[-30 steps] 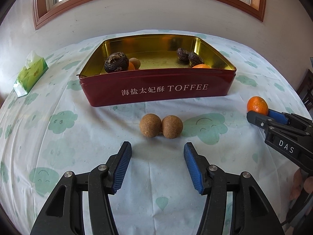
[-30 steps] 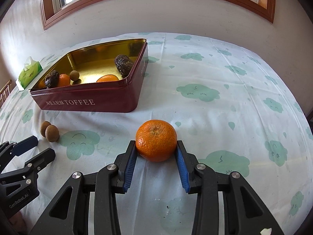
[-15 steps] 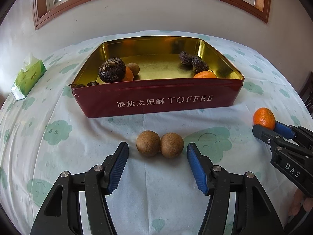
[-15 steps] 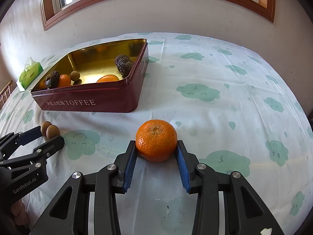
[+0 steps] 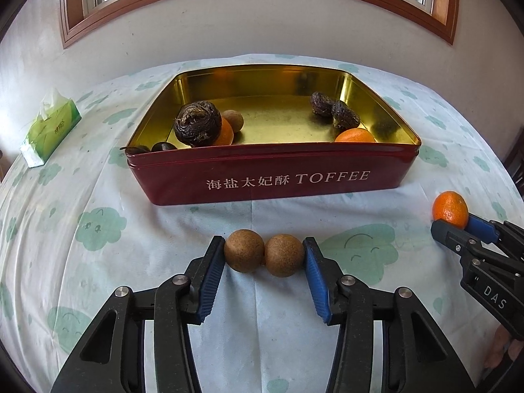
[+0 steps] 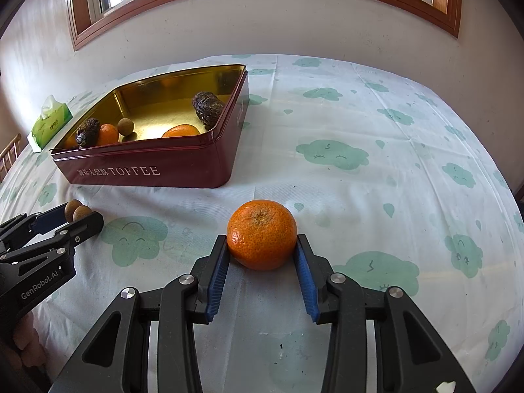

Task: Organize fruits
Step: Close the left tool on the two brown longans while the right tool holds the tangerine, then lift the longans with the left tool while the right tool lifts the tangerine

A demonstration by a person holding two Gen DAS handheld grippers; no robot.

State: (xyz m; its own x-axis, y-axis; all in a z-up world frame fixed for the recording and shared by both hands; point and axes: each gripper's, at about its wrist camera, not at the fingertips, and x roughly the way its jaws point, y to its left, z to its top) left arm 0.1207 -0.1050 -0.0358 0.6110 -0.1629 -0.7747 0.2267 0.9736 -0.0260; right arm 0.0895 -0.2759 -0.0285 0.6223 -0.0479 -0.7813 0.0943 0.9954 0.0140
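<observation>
A red TOFFEE tin (image 5: 271,177) with a gold inside stands on the table and holds dark wrinkled fruits, small oranges and a brown round fruit. It also shows in the right wrist view (image 6: 147,170). Two brown round fruits (image 5: 265,255) lie side by side in front of the tin. My left gripper (image 5: 264,258) has both pads touching them, one on each side. My right gripper (image 6: 262,249) is shut on a mandarin (image 6: 262,234) resting on the tablecloth right of the tin. The mandarin (image 5: 450,209) and the right gripper (image 5: 458,229) also show in the left wrist view.
A green tissue pack (image 5: 49,127) lies at the table's far left. The tablecloth (image 6: 376,170) is pale with green cloud prints. A wall with a wood-framed window stands behind the table. A chair back (image 6: 8,160) shows at the left edge.
My left gripper has moved forward around the two brown fruits and narrowed until its pads touch them. The right gripper and mandarin have stayed still.
</observation>
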